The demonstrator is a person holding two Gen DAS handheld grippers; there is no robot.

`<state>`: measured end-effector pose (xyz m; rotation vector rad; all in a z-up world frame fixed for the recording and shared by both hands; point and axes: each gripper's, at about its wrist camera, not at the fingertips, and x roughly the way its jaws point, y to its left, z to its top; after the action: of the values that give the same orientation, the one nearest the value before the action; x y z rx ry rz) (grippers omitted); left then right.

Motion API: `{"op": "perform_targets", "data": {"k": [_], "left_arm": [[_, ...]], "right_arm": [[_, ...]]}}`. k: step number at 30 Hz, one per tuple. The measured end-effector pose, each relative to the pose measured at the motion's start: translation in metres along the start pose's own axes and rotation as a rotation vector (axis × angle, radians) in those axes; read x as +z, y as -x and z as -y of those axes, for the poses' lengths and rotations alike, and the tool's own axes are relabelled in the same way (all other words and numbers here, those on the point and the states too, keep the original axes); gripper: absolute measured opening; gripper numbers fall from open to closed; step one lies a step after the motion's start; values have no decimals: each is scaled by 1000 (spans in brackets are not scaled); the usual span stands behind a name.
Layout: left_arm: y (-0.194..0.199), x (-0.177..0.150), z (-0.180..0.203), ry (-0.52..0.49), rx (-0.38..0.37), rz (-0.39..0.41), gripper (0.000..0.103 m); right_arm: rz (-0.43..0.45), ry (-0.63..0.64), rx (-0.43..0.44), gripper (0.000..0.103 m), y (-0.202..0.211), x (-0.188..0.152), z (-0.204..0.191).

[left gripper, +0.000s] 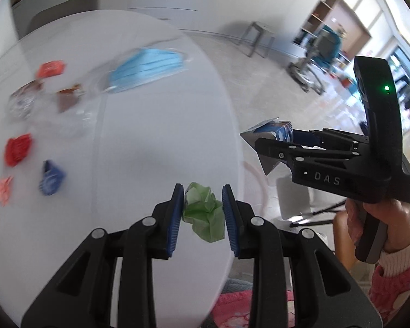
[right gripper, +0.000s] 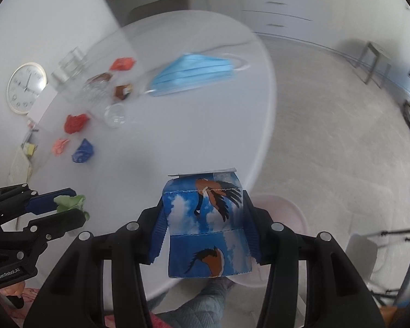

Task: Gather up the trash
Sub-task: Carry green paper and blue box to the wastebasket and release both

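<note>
Green crumpled paper wad (left gripper: 203, 213) sits clamped in the left gripper (left gripper: 203, 213) jaws, lower centre; blue bird-printed carton (right gripper: 207, 227) gripped by the right gripper (right gripper: 205, 229). Judged: carrying step; next, release both over a bin, none identified here.

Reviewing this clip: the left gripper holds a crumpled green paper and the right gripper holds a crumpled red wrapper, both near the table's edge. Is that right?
Not quite. The right gripper holds a blue carton printed with sky and a horse, not a red wrapper, as the right wrist view shows. The left gripper does hold the crumpled green paper.
</note>
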<state>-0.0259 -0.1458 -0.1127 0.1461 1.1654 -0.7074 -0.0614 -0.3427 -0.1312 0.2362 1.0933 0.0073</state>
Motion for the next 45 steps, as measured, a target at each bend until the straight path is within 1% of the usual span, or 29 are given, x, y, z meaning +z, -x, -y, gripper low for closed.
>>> {"op": "perform_targets", "data": {"k": [4, 7, 10, 14, 19, 21, 22, 23, 24, 25, 26, 27, 28, 30, 34, 36, 39, 45], "left_arm": [[-28, 8, 58, -107, -56, -33, 29], [-47, 14, 90, -153, -86, -61, 29], [-66, 22, 116, -189, -88, -78, 29], [-87, 31, 139, -210, -76, -99, 29], [-104, 38, 155, -219, -60, -124, 31], [-108, 41, 158, -219, -55, -131, 36], [-111, 42, 160, -216, -53, -138, 44], [-112, 43, 160, -210, -48, -141, 47], [-112, 44, 161, -206, -47, -136, 55], [-110, 44, 161, -201, -41, -127, 64], [-108, 43, 161, -198, -32, -120, 69], [-106, 43, 161, -195, -23, -110, 76], [-103, 44, 160, -194, -12, -97, 80], [-98, 44, 158, -191, 0, -82, 81], [-91, 47, 150, -166, 16, -77, 88], [-88, 49, 146, -156, 30, -68, 89], [-76, 48, 135, -134, 70, -60, 94], [-56, 42, 106, -80, 123, -51, 95]], "right_arm": [[19, -84, -59, 50, 23, -23, 41], [29, -138, -87, 50, 34, -34, 67], [37, -175, -110, 50, 43, -43, 86], [42, -208, -126, 51, 49, -52, 107], [39, -224, -123, 51, 51, -58, 122], [37, -226, -122, 51, 51, -59, 125], [37, -226, -121, 51, 52, -59, 127], [38, -226, -120, 51, 52, -59, 127], [37, -227, -119, 51, 53, -60, 128], [37, -227, -119, 51, 53, -60, 130], [36, -227, -119, 51, 53, -60, 130], [37, -227, -118, 51, 53, -60, 131], [37, -227, -117, 51, 53, -60, 131], [38, -225, -116, 51, 52, -59, 130], [39, -218, -111, 51, 51, -57, 127], [39, -215, -110, 51, 50, -57, 125], [33, -209, -102, 51, 45, -56, 119], [-7, -176, -76, 51, 17, -53, 101]]}}
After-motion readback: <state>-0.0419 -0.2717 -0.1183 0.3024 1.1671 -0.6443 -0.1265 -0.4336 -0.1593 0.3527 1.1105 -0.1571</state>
